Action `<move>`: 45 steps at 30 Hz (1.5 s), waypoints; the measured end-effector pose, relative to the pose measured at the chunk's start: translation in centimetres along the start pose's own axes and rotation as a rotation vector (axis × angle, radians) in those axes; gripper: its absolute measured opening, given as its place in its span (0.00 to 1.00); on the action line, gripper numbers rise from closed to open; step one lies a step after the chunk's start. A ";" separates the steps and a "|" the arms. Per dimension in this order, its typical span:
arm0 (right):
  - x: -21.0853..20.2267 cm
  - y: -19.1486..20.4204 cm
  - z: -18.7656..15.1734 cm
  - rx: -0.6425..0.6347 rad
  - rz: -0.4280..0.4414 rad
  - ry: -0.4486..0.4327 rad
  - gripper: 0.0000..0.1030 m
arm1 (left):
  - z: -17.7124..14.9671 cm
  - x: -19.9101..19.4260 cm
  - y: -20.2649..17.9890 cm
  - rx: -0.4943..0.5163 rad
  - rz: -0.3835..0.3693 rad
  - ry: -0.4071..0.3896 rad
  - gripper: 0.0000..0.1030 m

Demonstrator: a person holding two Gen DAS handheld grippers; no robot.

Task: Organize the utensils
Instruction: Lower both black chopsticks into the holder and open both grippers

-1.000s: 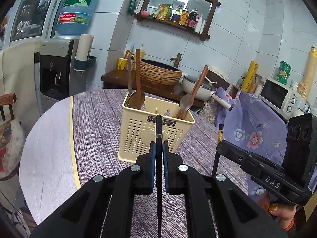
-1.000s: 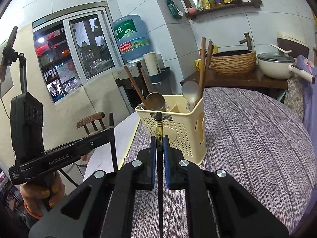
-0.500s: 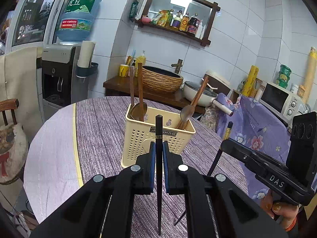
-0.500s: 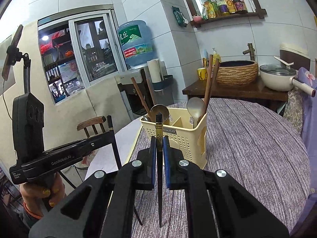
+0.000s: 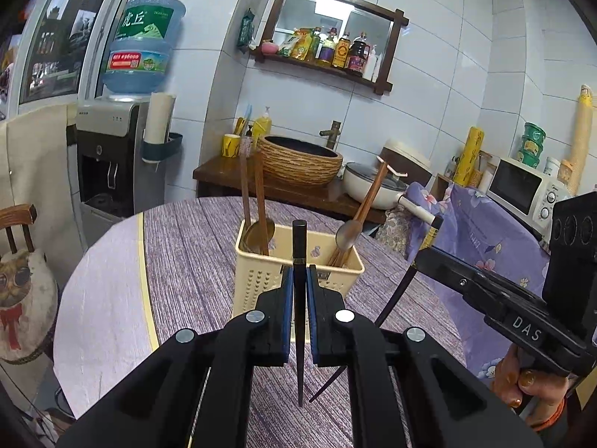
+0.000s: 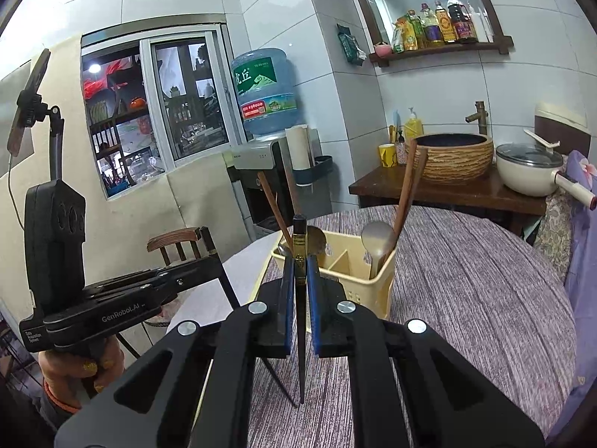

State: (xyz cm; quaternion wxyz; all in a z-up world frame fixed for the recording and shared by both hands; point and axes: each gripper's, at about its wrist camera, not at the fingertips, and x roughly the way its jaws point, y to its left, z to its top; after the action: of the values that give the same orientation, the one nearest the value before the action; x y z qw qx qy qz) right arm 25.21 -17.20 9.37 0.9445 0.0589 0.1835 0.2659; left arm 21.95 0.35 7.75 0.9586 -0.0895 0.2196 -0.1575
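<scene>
A cream perforated utensil holder [image 5: 294, 280] stands on the round table, with wooden-handled spoons [image 5: 257, 201] upright in it. It also shows in the right wrist view [image 6: 347, 272]. My left gripper [image 5: 298, 283] is shut on a black chopstick [image 5: 299, 246], held upright just in front of the holder. My right gripper [image 6: 299, 280] is shut on a second black chopstick [image 6: 299, 239] with a gold band. The right gripper also shows at the right of the left wrist view [image 5: 440, 261]. The left gripper shows at the left of the right wrist view [image 6: 201, 265].
The table has a purple striped cloth [image 5: 186, 254] and a pale bare part at the left [image 5: 100, 283]. A chair [image 6: 175, 242] stands at the table's left edge. A side counter [image 5: 298, 190] behind holds a woven basin and a pot. A water dispenser [image 5: 112, 156] stands at the left.
Both grippers have risen and pulled back a little with their chopsticks; the holder now sits lower and farther away in both views. The grips are unchanged.
</scene>
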 end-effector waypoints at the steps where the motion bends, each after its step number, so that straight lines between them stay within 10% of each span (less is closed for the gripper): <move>1: 0.0 0.1 0.4 -0.005 0.004 -0.004 0.08 | 0.5 -0.1 -0.1 0.005 -0.001 -0.008 0.08; 20: 0.3 0.1 13.7 -0.074 -0.086 -0.148 0.08 | 14.6 0.0 -1.9 0.070 0.048 -0.189 0.08; 45: 7.9 -2.7 4.3 -0.050 -0.185 -0.023 0.08 | 5.2 9.2 0.1 0.066 0.147 -0.003 0.08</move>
State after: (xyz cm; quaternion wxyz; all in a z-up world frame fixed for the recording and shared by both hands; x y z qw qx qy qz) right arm 34.37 -15.40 10.25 0.9683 0.0209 0.1707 0.1812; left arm 32.16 -2.20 8.75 0.9704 -0.0419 0.2187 -0.0935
